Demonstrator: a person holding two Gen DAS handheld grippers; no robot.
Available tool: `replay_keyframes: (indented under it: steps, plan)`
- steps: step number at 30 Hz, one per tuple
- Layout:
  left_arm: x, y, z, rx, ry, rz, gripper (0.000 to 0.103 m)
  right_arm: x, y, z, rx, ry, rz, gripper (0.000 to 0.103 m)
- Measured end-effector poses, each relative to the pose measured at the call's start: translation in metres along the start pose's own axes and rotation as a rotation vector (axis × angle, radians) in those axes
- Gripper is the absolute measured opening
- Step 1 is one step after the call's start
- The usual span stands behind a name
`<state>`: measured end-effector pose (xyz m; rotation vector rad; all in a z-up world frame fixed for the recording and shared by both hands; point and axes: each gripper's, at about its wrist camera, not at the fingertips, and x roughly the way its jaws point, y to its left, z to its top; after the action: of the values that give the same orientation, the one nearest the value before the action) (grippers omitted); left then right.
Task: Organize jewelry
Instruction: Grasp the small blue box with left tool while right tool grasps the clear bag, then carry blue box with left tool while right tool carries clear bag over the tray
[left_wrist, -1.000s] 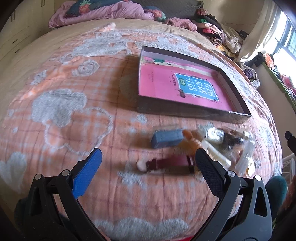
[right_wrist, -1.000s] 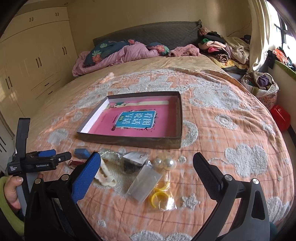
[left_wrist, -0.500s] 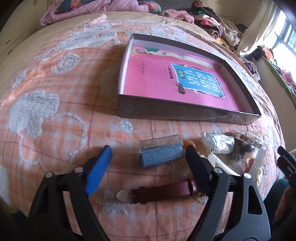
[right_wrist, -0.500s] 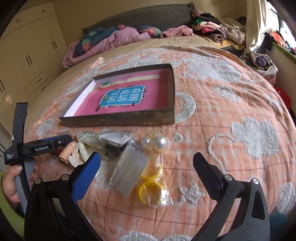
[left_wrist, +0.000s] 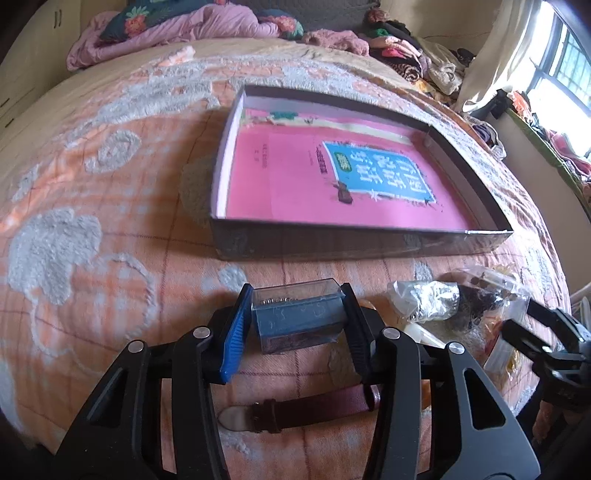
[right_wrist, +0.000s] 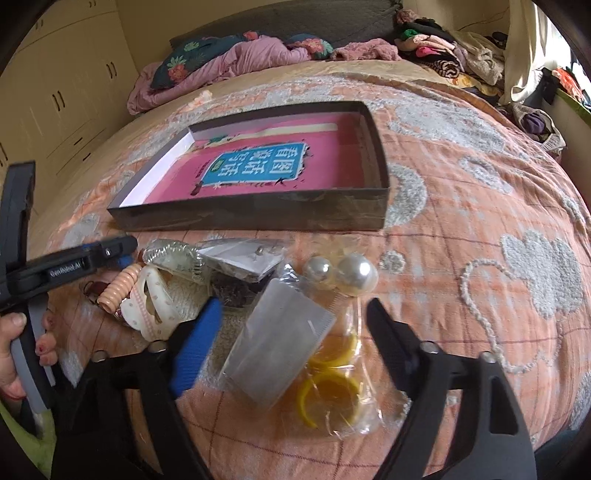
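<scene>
My left gripper (left_wrist: 295, 295) has its jaws closing, and both pads touch the sides of a small clear box with a blue insert (left_wrist: 299, 321) on the bedspread. A brown watch strap (left_wrist: 295, 406) lies just below it. My right gripper (right_wrist: 293, 308) is also closing, low over a grey clear pouch (right_wrist: 277, 343) and a bag of yellow rings (right_wrist: 332, 384). Both lie between its fingers, and the pads are clear of them. Two pearl balls (right_wrist: 354, 273) sit just beyond. The dark shallow box with a pink lining (left_wrist: 362, 243) (right_wrist: 258, 214) stands behind the pile.
A peach coiled band (right_wrist: 118, 288), a white clip (right_wrist: 151, 306) and crinkled clear bags (right_wrist: 173, 258) lie left of the pouch. A hand holds the left gripper's handle (right_wrist: 22, 350). Bedding and clothes are heaped at the headboard (right_wrist: 229, 55). The bed's near edge is close below.
The left gripper moved in over the small clear box and its jaws narrowed until they met its sides. The right gripper sank toward the pouches and its jaws narrowed.
</scene>
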<state>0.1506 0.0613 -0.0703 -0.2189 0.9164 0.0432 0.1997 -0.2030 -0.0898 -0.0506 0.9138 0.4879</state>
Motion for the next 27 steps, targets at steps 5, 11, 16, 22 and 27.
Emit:
replay_keyframes:
  steps: [5, 11, 16, 22, 27]
  plan:
    - [-0.015, 0.006, 0.008, -0.012, -0.044, -0.005, 0.038, 0.001, 0.0, -0.001, -0.005, -0.006, 0.024, 0.045]
    - [-0.023, 0.01, 0.024, -0.029, -0.071, -0.02, 0.038, -0.021, -0.01, 0.003, 0.018, -0.064, 0.044, 0.045]
    - [-0.028, 0.01, 0.035, -0.036, -0.097, -0.029, 0.038, -0.045, -0.019, 0.016, 0.029, -0.139, 0.042, 0.042]
    - [-0.025, 0.012, 0.05, -0.05, -0.112, -0.026, 0.038, -0.058, -0.028, 0.039, 0.03, -0.211, 0.032, 0.042]
    - [-0.022, 0.009, 0.065, -0.05, -0.134, -0.018, 0.038, -0.059, -0.032, 0.064, 0.031, -0.261, 0.03, 0.042]
